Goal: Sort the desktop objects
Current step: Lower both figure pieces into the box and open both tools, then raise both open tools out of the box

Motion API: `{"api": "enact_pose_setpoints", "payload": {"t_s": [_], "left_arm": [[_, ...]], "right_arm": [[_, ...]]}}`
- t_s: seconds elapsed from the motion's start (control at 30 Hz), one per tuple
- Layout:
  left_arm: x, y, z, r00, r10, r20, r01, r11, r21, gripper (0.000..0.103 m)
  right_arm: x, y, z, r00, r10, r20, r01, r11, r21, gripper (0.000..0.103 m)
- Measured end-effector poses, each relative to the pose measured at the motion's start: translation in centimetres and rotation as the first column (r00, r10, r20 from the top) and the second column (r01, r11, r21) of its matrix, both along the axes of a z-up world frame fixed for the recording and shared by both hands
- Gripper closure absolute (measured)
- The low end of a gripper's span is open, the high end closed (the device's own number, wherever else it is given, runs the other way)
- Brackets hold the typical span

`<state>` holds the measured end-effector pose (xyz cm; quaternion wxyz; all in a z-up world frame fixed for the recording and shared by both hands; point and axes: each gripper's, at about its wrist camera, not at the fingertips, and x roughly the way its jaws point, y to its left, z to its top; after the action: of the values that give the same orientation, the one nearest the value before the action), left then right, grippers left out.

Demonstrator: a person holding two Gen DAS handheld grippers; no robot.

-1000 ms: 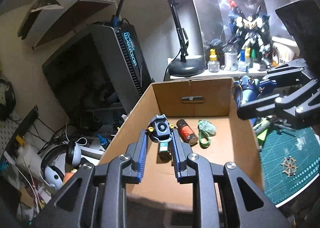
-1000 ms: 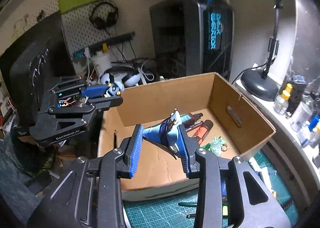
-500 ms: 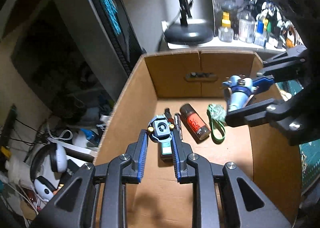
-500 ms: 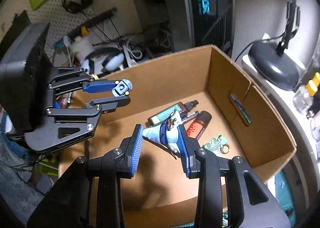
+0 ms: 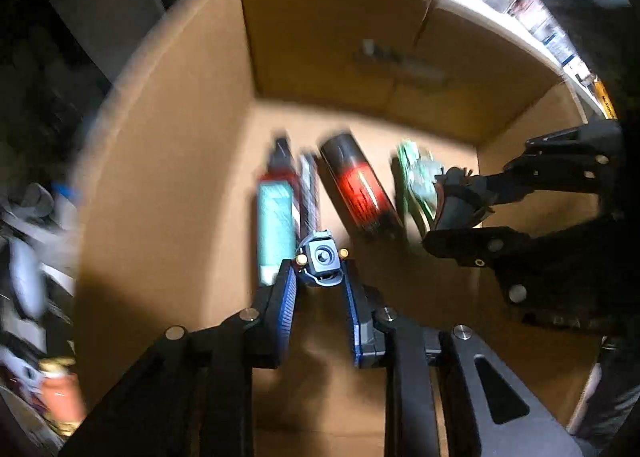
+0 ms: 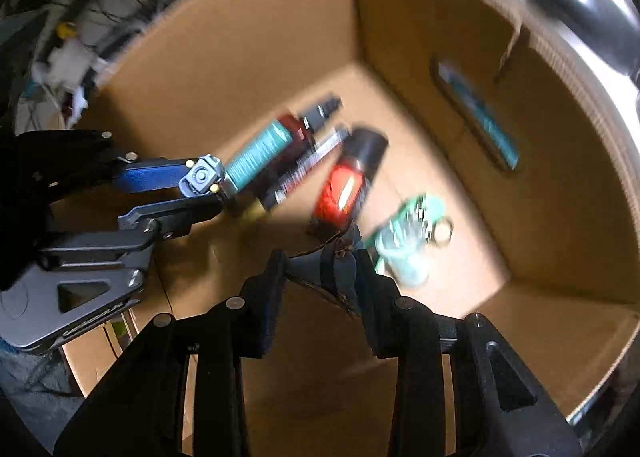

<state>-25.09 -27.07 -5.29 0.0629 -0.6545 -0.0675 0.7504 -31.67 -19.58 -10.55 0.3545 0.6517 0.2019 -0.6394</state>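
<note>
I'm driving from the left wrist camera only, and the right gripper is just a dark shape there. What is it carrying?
Observer: The right gripper is shut on a blue-grey cone-shaped model part with thin wires trailing off it.
Operator: Where is it relative to the things in the box?
Observer: It is over the cardboard box floor, at the near end of the red-and-black can and beside the green keychain.
Operator: How does my left gripper look from that side?
Observer: The left gripper clamps its grey block part at the fingertips, lined up with the near end of the teal tube. I cannot tell its height.
</note>
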Motion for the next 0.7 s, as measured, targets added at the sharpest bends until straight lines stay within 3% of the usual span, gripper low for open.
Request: {"api": "enact_pose_setpoints", "payload": {"t_s": [0.2,0.27,0.37,0.5,0.7], "left_arm": [[-0.7,0.7,-3.2,0.991,-0.017,0.135,0.018,1.0,-0.01,0.08],[-0.6,0.7,-4.0,0.985,-0.009,0.17,0.013,1.0,-0.02,0.079],[-0.3,0.4,-3.8,0.986,0.001,0.168,0.003,1.0,-0.027,0.079],[0.3,0.3,-3.7,0.984,0.008,0.175,-0.004,1.0,-0.025,0.079],[1.8,0.7,-2.2,0.989,0.011,0.144,-0.003,0.999,-0.054,0.077]], "right_arm": [[-0.1,-0.8,-3.5,0.995,0.035,0.09,-0.052,0.98,0.19,0.071],[0.1,-0.9,-4.1,0.995,0.053,0.085,-0.072,0.969,0.237,0.075],[0.4,-1.2,-5.0,0.994,0.079,0.079,-0.1,0.947,0.305,0.076],[0.5,-1.0,-4.6,0.994,0.088,0.06,-0.102,0.95,0.295,0.076],[0.7,-0.3,-2.6,0.998,0.069,0.009,-0.069,0.978,0.199,0.076]]}}
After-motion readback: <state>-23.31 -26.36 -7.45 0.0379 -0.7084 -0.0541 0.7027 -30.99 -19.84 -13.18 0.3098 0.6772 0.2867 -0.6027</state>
